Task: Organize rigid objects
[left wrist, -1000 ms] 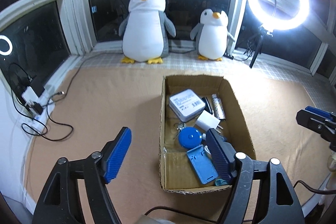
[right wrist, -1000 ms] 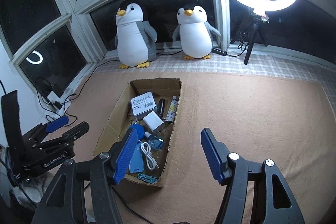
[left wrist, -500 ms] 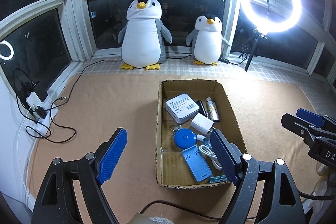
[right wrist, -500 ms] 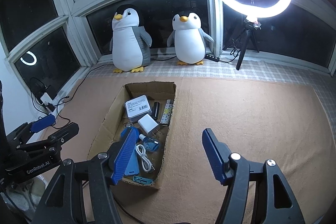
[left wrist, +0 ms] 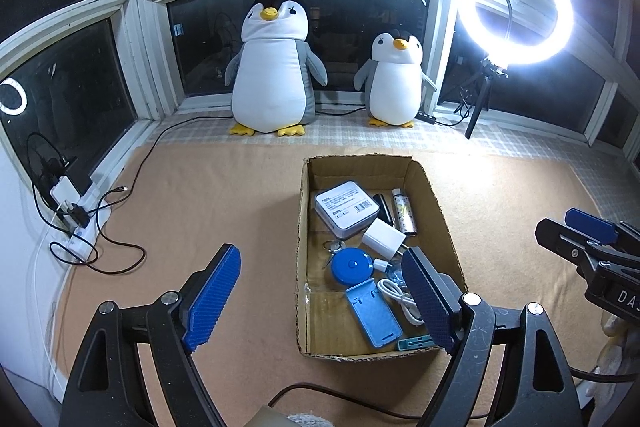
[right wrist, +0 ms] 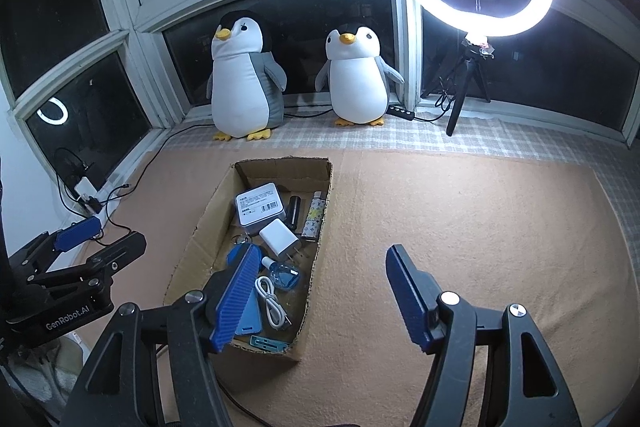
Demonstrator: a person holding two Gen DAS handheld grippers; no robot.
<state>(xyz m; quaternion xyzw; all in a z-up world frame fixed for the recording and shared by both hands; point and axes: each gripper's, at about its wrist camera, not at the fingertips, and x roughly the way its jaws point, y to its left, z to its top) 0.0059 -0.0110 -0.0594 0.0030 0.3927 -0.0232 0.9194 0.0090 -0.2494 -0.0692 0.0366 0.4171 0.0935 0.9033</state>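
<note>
An open cardboard box (left wrist: 440, 211) (right wrist: 200, 239) sits on the tan mat. Inside lie a white-grey tin (left wrist: 346, 207) (right wrist: 260, 207), a white charger plug (left wrist: 385, 239) (right wrist: 279, 237), a black stick (left wrist: 384, 210), a patterned tube (left wrist: 404, 213) (right wrist: 313, 219), a blue round tape measure (left wrist: 351, 265), a blue phone stand (left wrist: 373, 314), a coiled white cable (left wrist: 400, 297) (right wrist: 273, 309) and a small blue bottle (right wrist: 283, 274). My left gripper (left wrist: 320, 301) hangs open above the box's near left corner, holding nothing. My right gripper (right wrist: 322, 297) is open and empty over the box's right wall and the mat.
Two plush penguins (left wrist: 274, 67) (left wrist: 394, 79) stand on the window ledge at the back. A lit ring light on a tripod (left wrist: 516, 7) stands at the back right. A power strip with cables (left wrist: 76, 215) lies along the left wall. Tan mat (right wrist: 480, 227) spreads to the right of the box.
Both grippers have pulled back and risen, so the box looks smaller and farther. Both stay open and empty. The things in the box have not moved.
</note>
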